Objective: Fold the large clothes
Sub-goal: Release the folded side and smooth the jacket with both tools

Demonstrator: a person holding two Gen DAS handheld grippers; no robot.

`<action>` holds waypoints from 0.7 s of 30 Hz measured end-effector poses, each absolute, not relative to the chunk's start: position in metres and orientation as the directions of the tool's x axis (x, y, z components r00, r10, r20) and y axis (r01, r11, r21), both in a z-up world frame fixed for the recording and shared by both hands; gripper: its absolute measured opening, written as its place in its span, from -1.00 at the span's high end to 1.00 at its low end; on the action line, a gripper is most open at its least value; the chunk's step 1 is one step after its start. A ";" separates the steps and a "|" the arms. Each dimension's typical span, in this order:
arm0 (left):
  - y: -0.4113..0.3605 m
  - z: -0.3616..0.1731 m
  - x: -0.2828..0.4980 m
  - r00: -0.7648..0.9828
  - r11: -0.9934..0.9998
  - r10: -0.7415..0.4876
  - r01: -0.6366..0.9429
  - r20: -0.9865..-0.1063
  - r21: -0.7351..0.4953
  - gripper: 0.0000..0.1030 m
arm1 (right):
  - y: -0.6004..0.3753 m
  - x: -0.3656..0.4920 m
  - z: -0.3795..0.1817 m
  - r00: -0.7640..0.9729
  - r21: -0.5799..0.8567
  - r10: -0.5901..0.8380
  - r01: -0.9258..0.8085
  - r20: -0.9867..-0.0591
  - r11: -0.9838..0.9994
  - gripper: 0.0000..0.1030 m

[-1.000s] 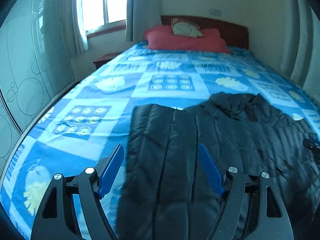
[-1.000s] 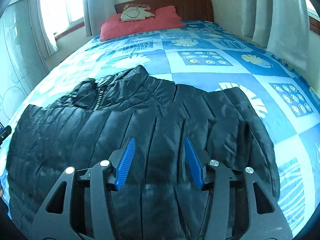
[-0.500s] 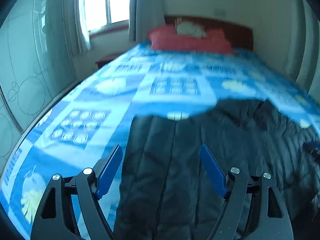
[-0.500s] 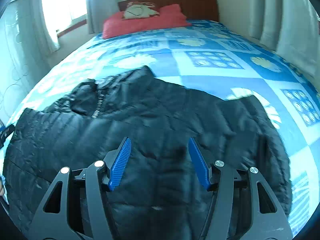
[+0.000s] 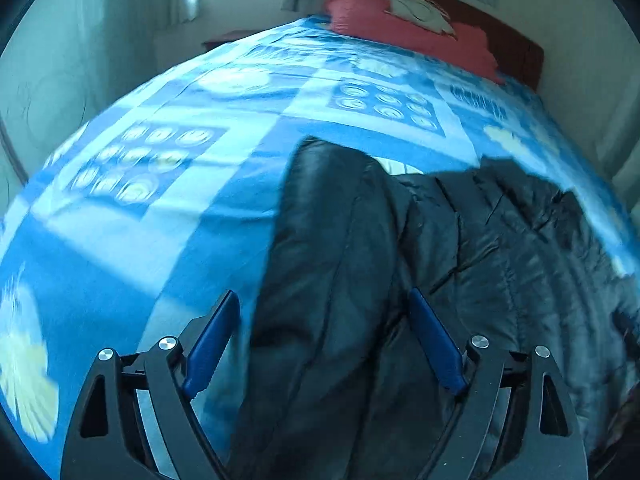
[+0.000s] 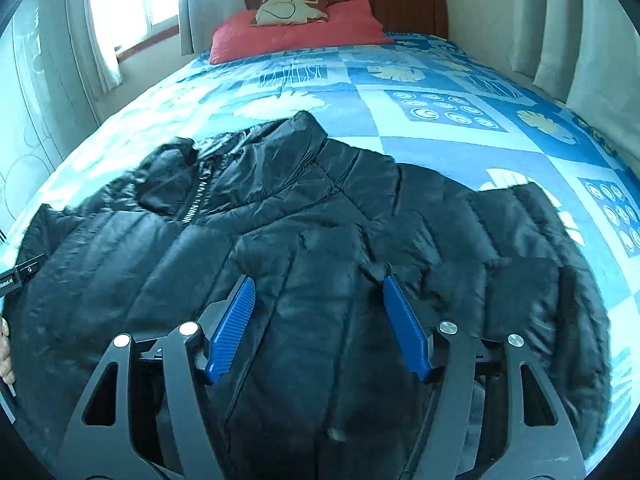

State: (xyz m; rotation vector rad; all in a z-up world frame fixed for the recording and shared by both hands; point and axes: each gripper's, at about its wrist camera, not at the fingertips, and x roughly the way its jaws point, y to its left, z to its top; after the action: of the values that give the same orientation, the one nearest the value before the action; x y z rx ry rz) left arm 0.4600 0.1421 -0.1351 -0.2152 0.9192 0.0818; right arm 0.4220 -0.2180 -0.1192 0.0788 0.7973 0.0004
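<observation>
I hold both grippers, left [image 5: 324, 320] and right [image 6: 316, 304], spread wide and released over the jacket [image 6: 304, 220] on the bed [image 6: 440, 80].

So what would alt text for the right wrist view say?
A black puffer jacket lies spread flat on a bed with a blue patterned cover, the open right gripper just above it. A red pillow sits at the wooden headboard.
</observation>
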 end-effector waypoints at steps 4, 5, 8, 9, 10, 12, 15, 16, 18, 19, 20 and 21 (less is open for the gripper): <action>0.163 -0.120 0.401 0.643 0.967 -0.037 -0.169 -0.765 -0.188 -0.65 | -0.239 0.361 -0.103 0.709 0.084 0.043 0.022 -0.704 0.996 -0.34; 0.168 -0.117 0.378 0.651 0.968 -0.038 -0.164 -0.758 -0.189 -0.65 | -0.245 0.346 -0.100 0.708 0.085 0.042 0.025 -0.705 0.996 -0.34; 0.182 -0.114 0.322 0.661 0.968 -0.050 -0.154 -0.749 -0.201 -0.65 | -0.269 0.297 -0.094 0.702 0.082 0.020 0.056 -0.712 0.995 -0.34; 0.185 -0.113 0.301 0.661 0.966 -0.058 -0.152 -0.748 -0.209 -0.65 | -0.280 0.274 -0.093 0.700 0.089 0.008 0.079 -0.714 0.993 -0.34; 0.188 -0.113 0.281 0.660 0.964 -0.070 -0.148 -0.748 -0.221 -0.65 | -0.288 0.259 -0.093 0.697 0.097 0.002 0.097 -0.717 0.991 -0.35; 0.191 -0.113 0.249 0.656 0.962 -0.095 -0.134 -0.749 -0.239 -0.65 | -0.305 0.223 -0.095 0.687 0.114 -0.015 0.142 -0.727 0.983 -0.36; 0.192 -0.115 0.205 0.646 0.958 -0.114 -0.128 -0.754 -0.255 -0.65 | -0.320 0.180 -0.100 0.669 0.112 -0.037 0.178 -0.743 0.978 -0.36; 0.193 -0.116 0.194 0.643 0.957 -0.121 -0.127 -0.756 -0.261 -0.65 | -0.325 0.160 -0.103 0.661 0.108 -0.050 0.195 -0.749 0.975 -0.36; 0.193 -0.119 0.168 0.632 0.952 -0.143 -0.122 -0.762 -0.280 -0.65 | -0.328 0.136 -0.108 0.651 0.124 -0.042 0.208 -0.758 0.970 -0.36; 0.191 -0.120 0.161 0.628 0.952 -0.145 -0.122 -0.764 -0.281 -0.65 | -0.330 0.121 -0.111 0.644 0.137 -0.035 0.215 -0.765 0.967 -0.36; 0.190 -0.121 0.150 0.625 0.953 -0.144 -0.119 -0.767 -0.277 -0.65 | -0.331 0.108 -0.114 0.638 0.144 -0.031 0.221 -0.769 0.964 -0.36; 0.187 -0.121 0.140 0.624 0.956 -0.143 -0.115 -0.768 -0.271 -0.65 | -0.331 0.097 -0.115 0.635 0.149 -0.029 0.225 -0.772 0.963 -0.36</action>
State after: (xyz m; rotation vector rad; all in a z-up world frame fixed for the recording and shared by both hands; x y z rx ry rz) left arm 0.1396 0.1873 -0.1208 -0.3088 0.9001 -0.0167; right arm 0.0970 -0.3310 -0.1155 0.2415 0.8726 -0.1470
